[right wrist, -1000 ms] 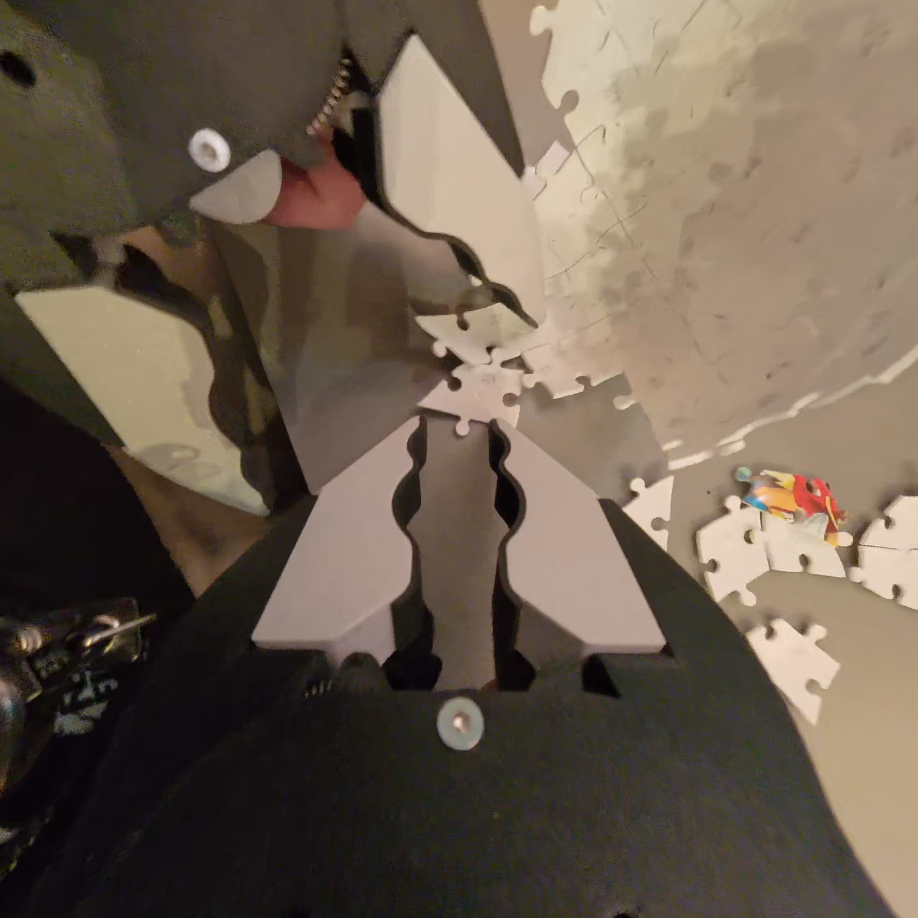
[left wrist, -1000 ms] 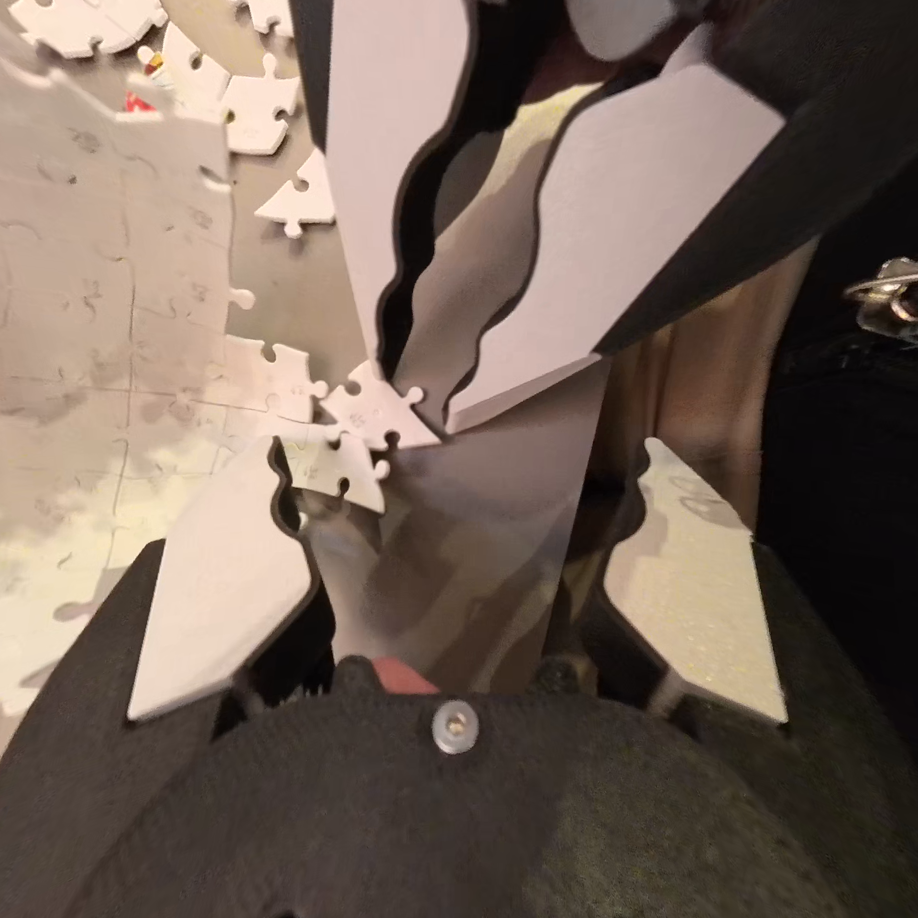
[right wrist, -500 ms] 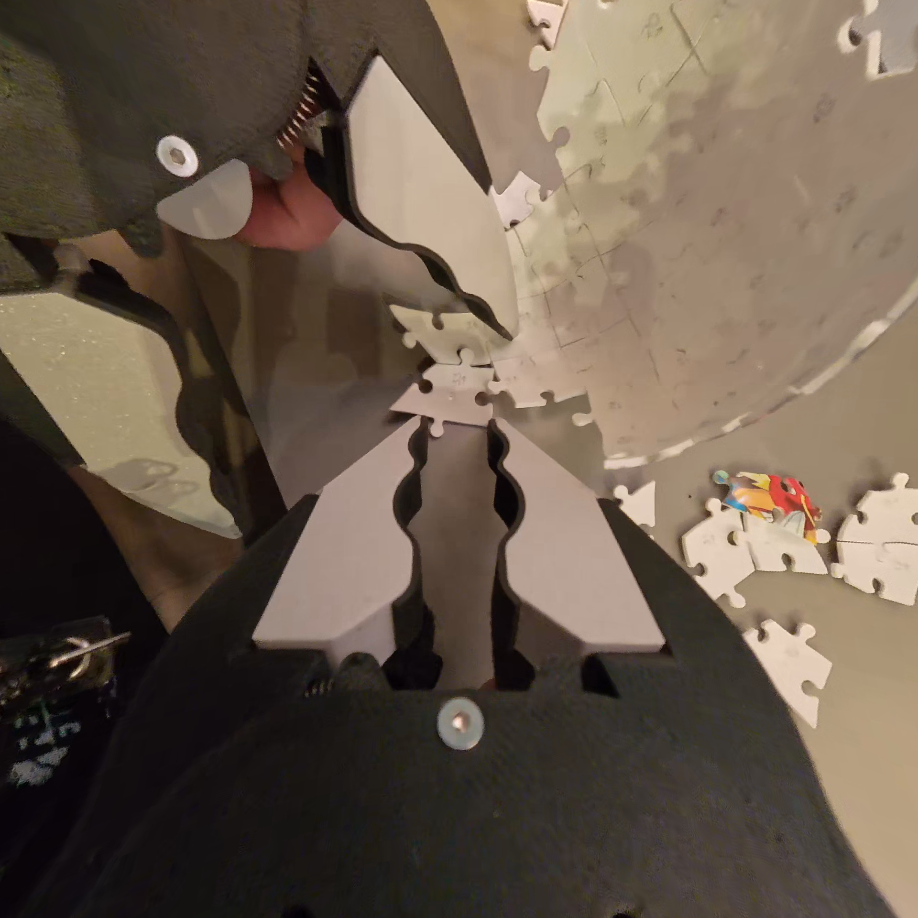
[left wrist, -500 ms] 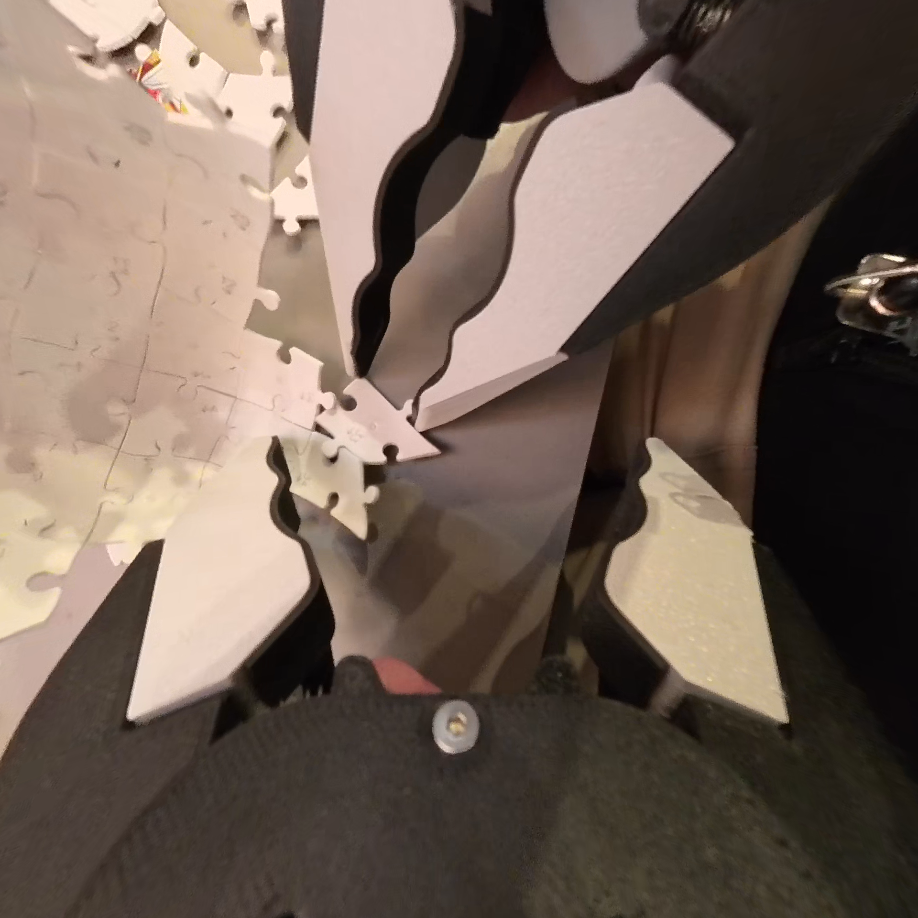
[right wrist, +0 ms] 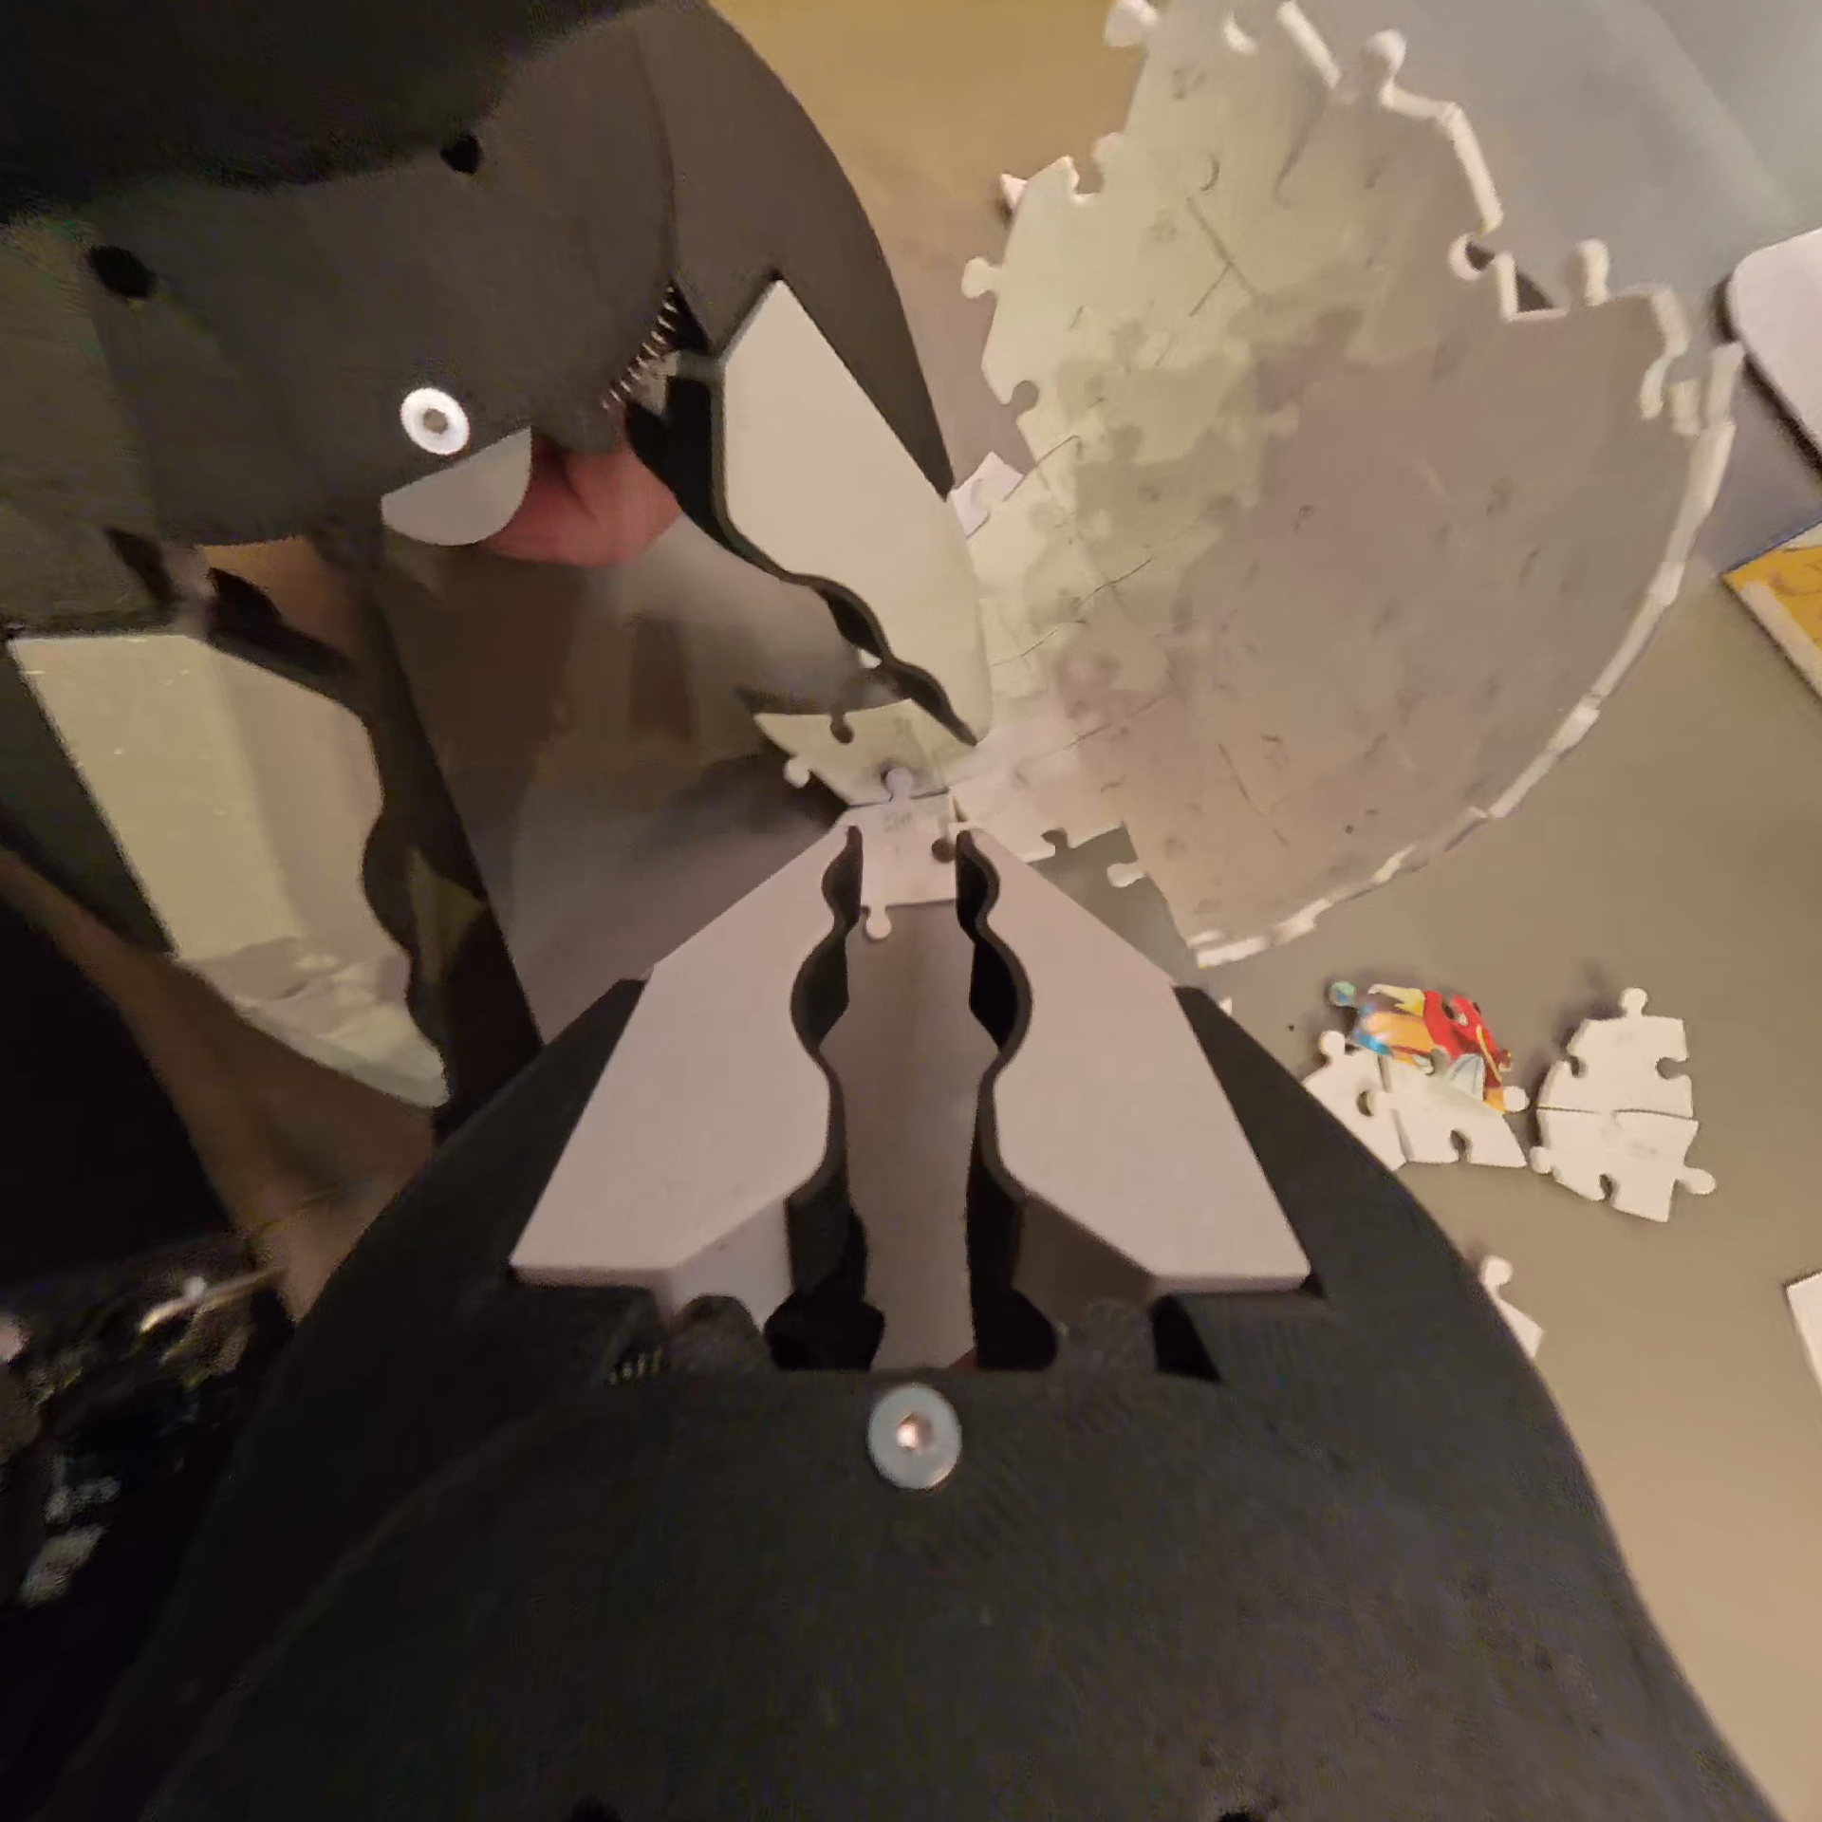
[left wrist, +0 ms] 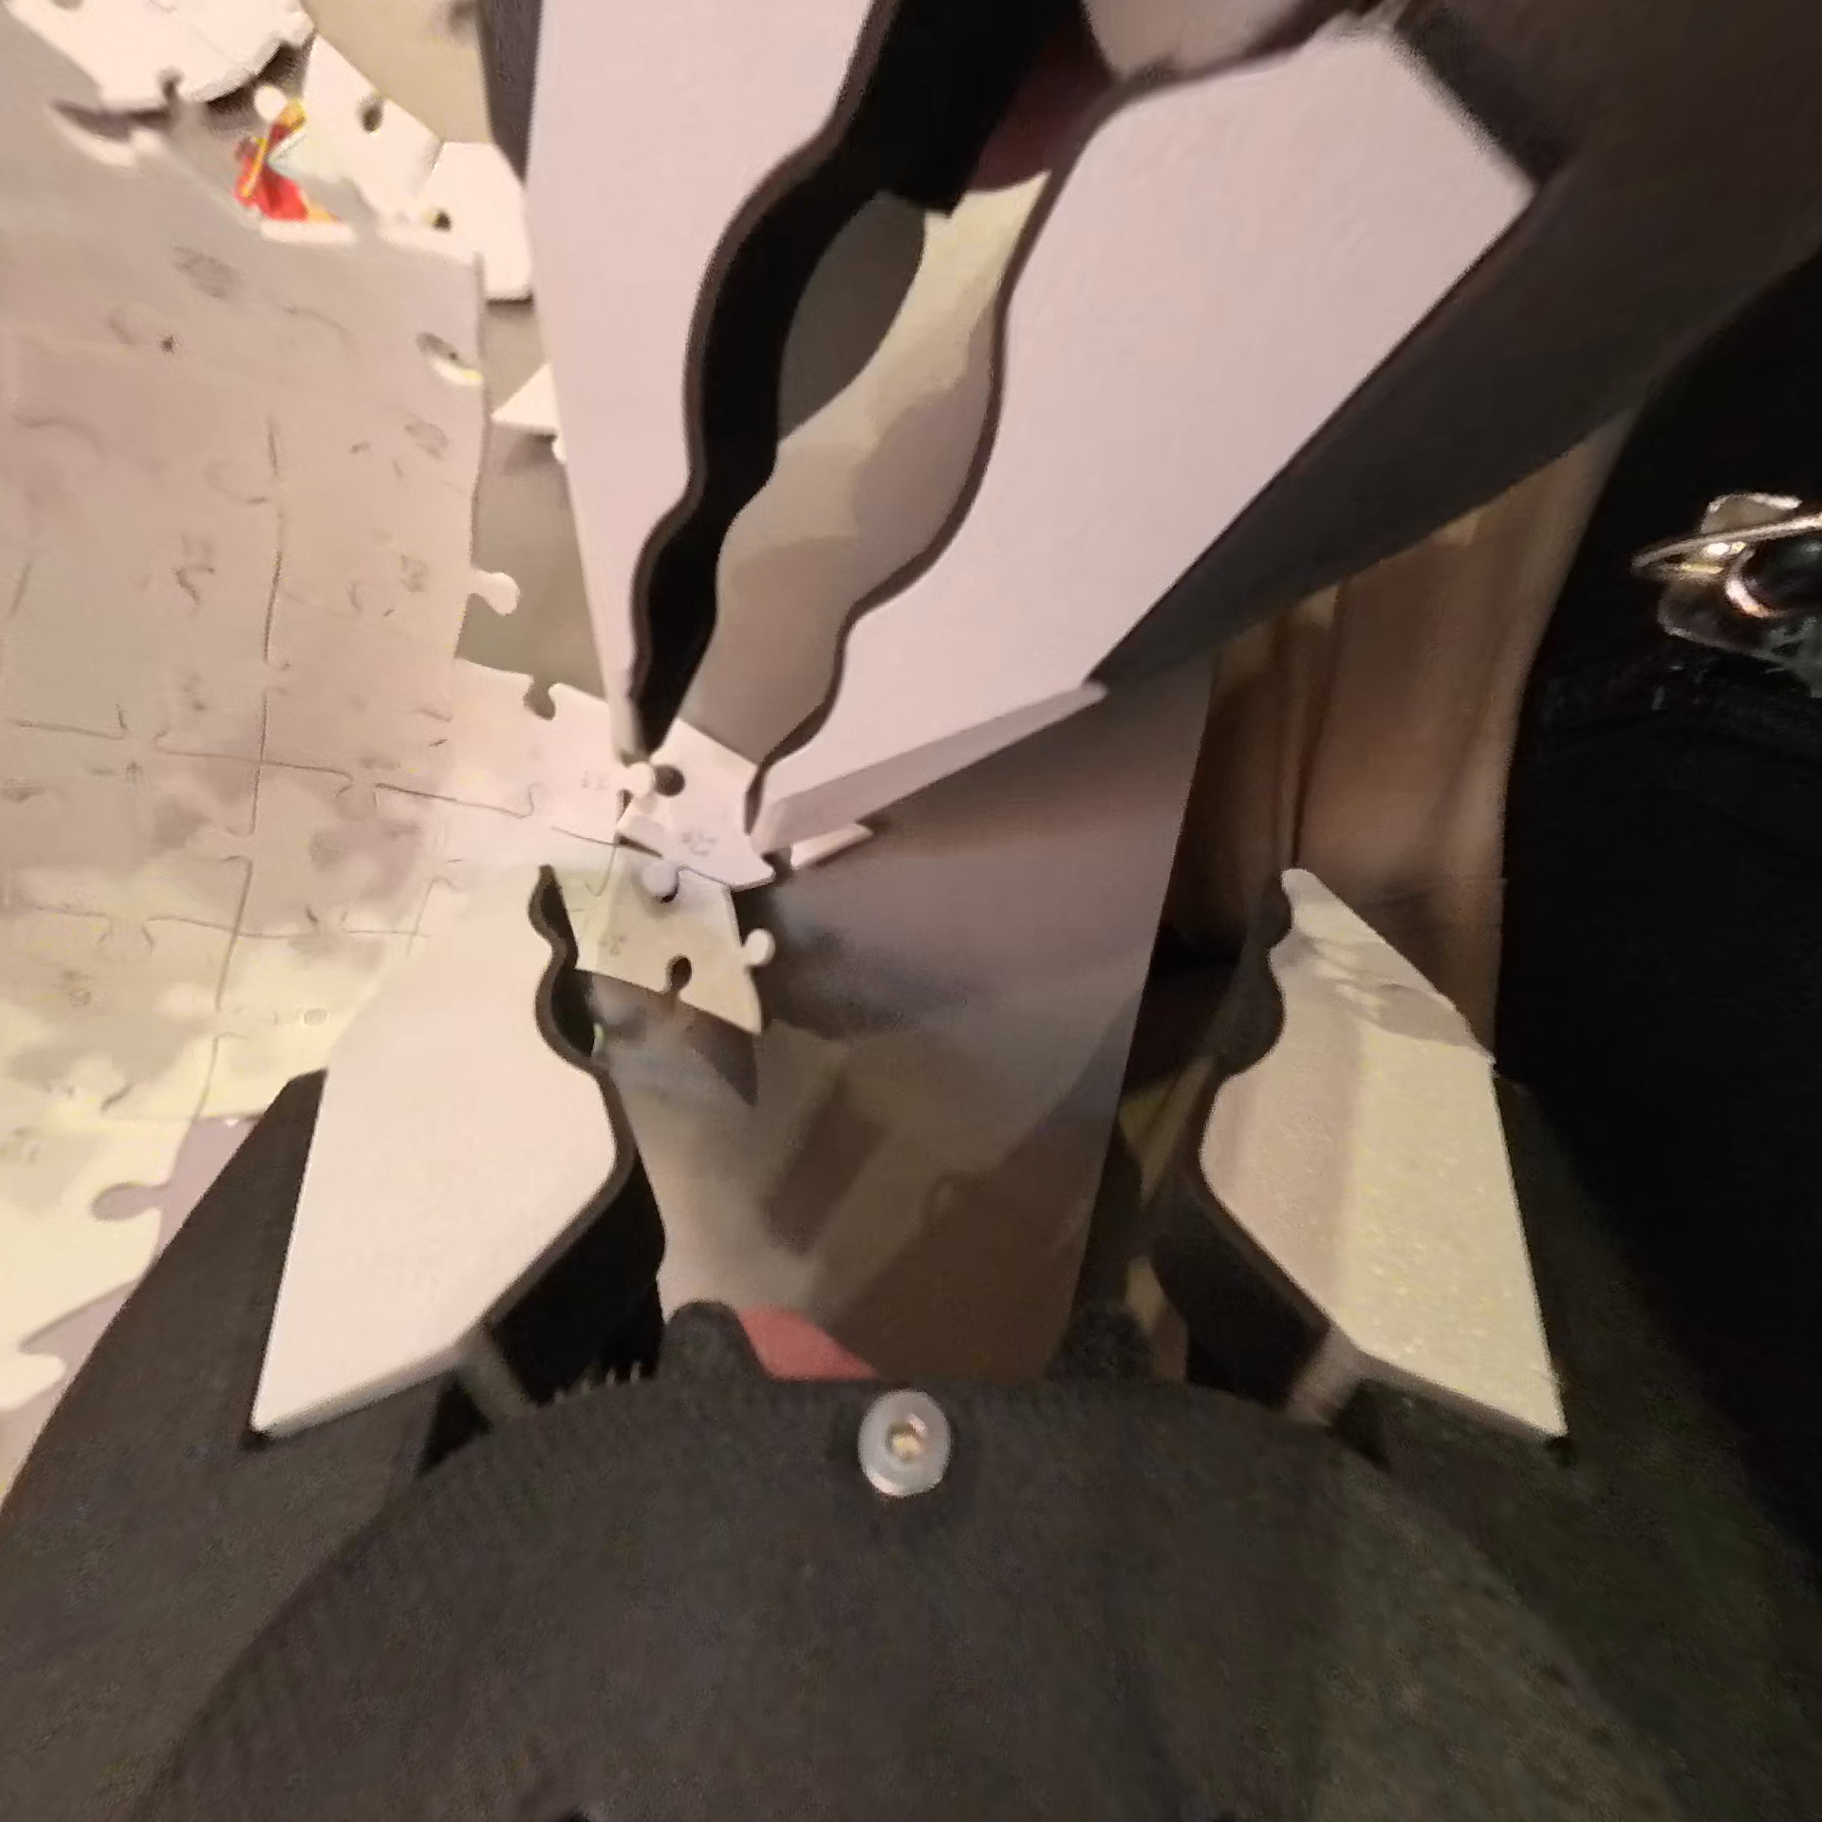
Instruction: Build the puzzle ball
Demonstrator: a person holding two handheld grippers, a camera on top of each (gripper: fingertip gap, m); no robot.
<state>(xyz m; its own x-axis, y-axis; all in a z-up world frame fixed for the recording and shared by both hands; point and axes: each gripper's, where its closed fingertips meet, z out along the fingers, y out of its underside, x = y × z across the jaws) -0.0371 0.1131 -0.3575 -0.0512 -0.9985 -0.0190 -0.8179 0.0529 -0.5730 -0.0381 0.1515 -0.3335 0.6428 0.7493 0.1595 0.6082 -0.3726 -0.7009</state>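
A: Start on the left. What is the left gripper (left wrist: 912, 971) doing?

B: Its fingers stand wide apart and clamp nothing. Only its left finger (left wrist: 444, 1134) lies against the inside of the half-built puzzle ball shell (left wrist: 227, 690), bracing it just beside the seam.

A: And just ahead of it?

B: The right gripper (right wrist: 902, 858) comes in from the opposite side, its fingers drawn together on a white triangular piece (right wrist: 899, 856). That piece sits at its fingertips, touching the shell's edge (right wrist: 996, 779) and a neighbouring piece (left wrist: 670, 946) already hooked on.

A: So which step is this?

B: Seating that piece, I'd say. One knob looks engaged, but blur hides whether every tab is home.

A: Next move?

B: Probably a gentle press along the seam while the left finger backs the shell, then release. Too much force could pop the neighbours apart.

A: Any containers?

B: None that I can make out. To the right of the right gripper, loose pieces (right wrist: 1617, 1124) lie on the table (right wrist: 1479, 808), one showing its printed colours (right wrist: 1420, 1030).
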